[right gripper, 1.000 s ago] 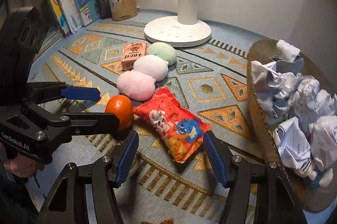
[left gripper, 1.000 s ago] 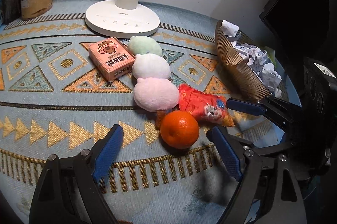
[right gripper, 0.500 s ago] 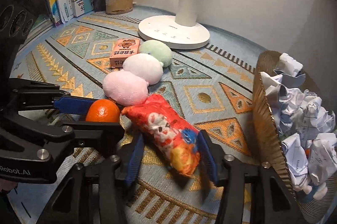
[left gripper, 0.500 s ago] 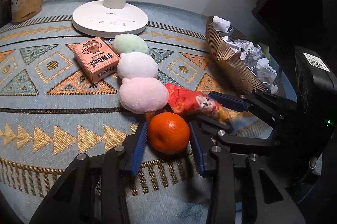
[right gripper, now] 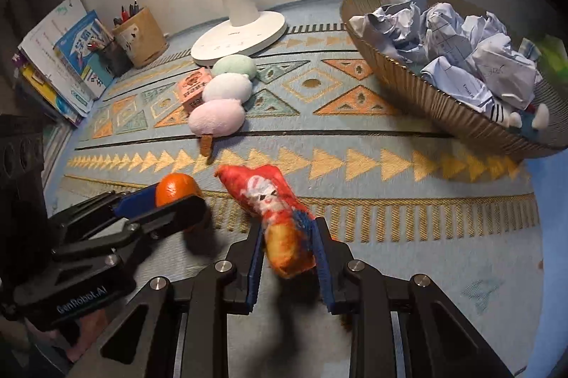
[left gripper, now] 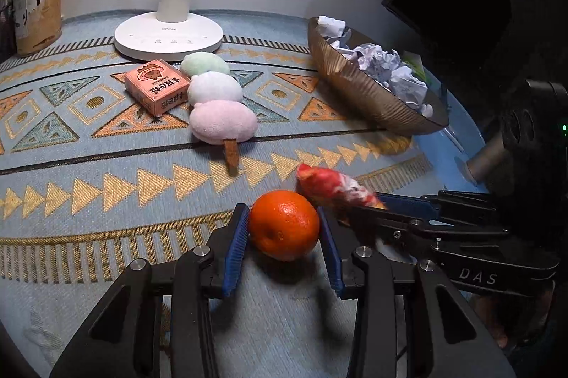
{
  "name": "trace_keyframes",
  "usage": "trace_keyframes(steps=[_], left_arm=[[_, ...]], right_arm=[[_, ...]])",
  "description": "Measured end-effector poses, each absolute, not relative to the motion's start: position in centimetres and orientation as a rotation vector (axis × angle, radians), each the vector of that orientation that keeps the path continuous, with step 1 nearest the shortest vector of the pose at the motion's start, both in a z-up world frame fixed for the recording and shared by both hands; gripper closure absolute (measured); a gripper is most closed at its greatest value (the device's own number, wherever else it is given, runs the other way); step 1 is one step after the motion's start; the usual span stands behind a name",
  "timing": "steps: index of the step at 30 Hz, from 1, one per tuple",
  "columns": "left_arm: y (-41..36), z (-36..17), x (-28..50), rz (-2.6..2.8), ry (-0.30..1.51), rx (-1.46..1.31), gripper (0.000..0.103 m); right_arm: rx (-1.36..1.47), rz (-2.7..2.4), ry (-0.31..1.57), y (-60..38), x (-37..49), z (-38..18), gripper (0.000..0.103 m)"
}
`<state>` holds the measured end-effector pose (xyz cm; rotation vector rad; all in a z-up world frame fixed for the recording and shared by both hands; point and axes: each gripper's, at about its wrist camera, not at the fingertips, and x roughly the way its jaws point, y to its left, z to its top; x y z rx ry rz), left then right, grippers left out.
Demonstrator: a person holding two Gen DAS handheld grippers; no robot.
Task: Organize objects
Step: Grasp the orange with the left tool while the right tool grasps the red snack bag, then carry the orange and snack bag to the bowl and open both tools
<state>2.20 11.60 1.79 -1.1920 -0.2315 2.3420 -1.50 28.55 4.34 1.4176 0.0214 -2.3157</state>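
While our left hand-held gripper (left gripper: 284,236) presses its blue pads against both sides of the round orange tangerine (left gripper: 284,224), our right hand-held gripper (right gripper: 289,257) is closing its jaws on the crinkled red and orange snack packet (right gripper: 273,211), whose lower end sits between the pads. We take the white desk lamp with the round base (left gripper: 168,36) as our landmark: both held things are well in front of it, the packet just to the right of the tangerine. Just in front of the lamp base lie the plush skewer of green, white and pink balls (left gripper: 216,103) and, touching its left side, the small pink cardboard box (left gripper: 157,86). Right of the lamp stands the ribbed bronze bowl (left gripper: 358,87) of crumpled white paper (right gripper: 458,40), on the tabletop's blue patterned woven cloth (left gripper: 106,136).
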Motion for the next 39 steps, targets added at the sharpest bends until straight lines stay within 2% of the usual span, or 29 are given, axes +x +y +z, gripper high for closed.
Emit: trace_keyframes(steps=[2, 4, 5, 6, 9, 13, 17, 21, 23, 28, 33, 39], left_arm=[[11.2, 1.7, 3.0, 2.352, -0.207, -1.191, 0.067], [10.3, 1.3, 3.6, 2.358, -0.218, -1.212, 0.067], [9.9, 1.3, 3.7, 2.357, -0.237, -1.220, 0.067], [9.4, 1.4, 4.0, 2.359, -0.252, -1.215, 0.067], [8.9, 1.6, 4.4, 2.380, -0.253, -1.191, 0.067], [9.6, 1.6, 4.7, 2.401, -0.217, -1.169, 0.067], [9.9, 1.8, 4.9, 2.428, -0.184, -1.148, 0.067], [9.9, 1.9, 5.0, 2.446, -0.168, -1.139, 0.067], [10.1, 2.0, 5.1, 2.458, -0.145, -1.145, 0.067], [10.8, 3.5, 4.6, 2.439, -0.172, -1.115, 0.067], [14.7, 8.4, 3.2, 2.474, -0.058, -0.940, 0.067], [20.0, 13.3, -1.5, 2.449, -0.051, -0.784, 0.067]], right_arm=[[1.424, -2.278, 0.044, 27.6, -0.6, 4.4, 0.072], [1.365, -2.292, 0.119, 27.2, 0.2, 4.6, 0.060], [1.337, -2.300, 0.171, 27.0, 0.5, 4.7, 0.043], [1.309, -2.304, 0.215, 27.0, 0.8, 4.8, 0.035], [1.245, -2.303, 0.262, 26.9, 0.7, 4.7, 0.028], [1.269, -2.254, 0.261, 26.4, -0.5, 2.8, 0.030], [1.244, -2.295, 0.292, 26.0, -0.2, 2.2, 0.059], [1.214, -2.351, 0.329, 25.9, 0.7, 2.2, 0.069], [1.199, -2.361, 0.328, 26.0, 1.4, 2.4, 0.071], [1.196, -2.328, 0.135, 28.2, 2.4, 4.5, 0.072], [1.036, -2.496, 0.068, 32.4, 1.5, 10.5, 0.072], [0.934, -2.705, -0.105, 39.1, -2.8, 15.4, 0.072]])
